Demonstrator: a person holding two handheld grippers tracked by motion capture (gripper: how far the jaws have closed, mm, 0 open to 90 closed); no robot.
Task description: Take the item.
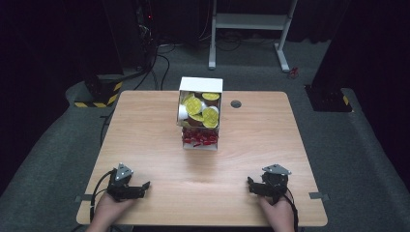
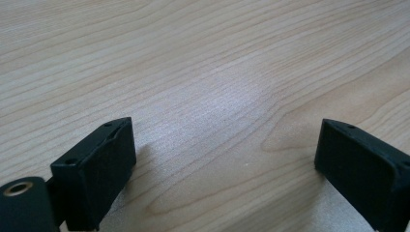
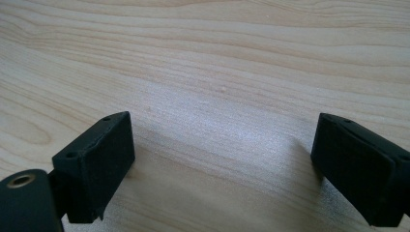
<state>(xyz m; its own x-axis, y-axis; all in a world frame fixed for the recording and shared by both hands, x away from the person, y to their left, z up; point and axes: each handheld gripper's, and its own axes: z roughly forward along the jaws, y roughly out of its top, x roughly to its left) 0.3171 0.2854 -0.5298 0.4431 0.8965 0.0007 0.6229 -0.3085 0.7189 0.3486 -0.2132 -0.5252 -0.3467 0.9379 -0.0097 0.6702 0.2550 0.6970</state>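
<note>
Left gripper (image 1: pixel 145 185) at near-left of wooden table (image 1: pixel 145 125), held in person's left hand (image 1: pixel 109 210), jaws spread wide, nothing between them, bare wood grain beneath. Right gripper (image 1: pixel 250 182) at near-right, in right hand (image 1: pixel 278 210), jaws likewise wide apart and empty, pointing inward toward left one. White two-tier box (image 1: pixel 200 86) stands at table centre toward far edge, well apart from both: yellow-lidded cups (image 1: pixel 200 108) in upper tier, red packets (image 1: pixel 199 138) in lower. Small dark round grommet (image 1: pixel 236 104) just right of box.
</note>
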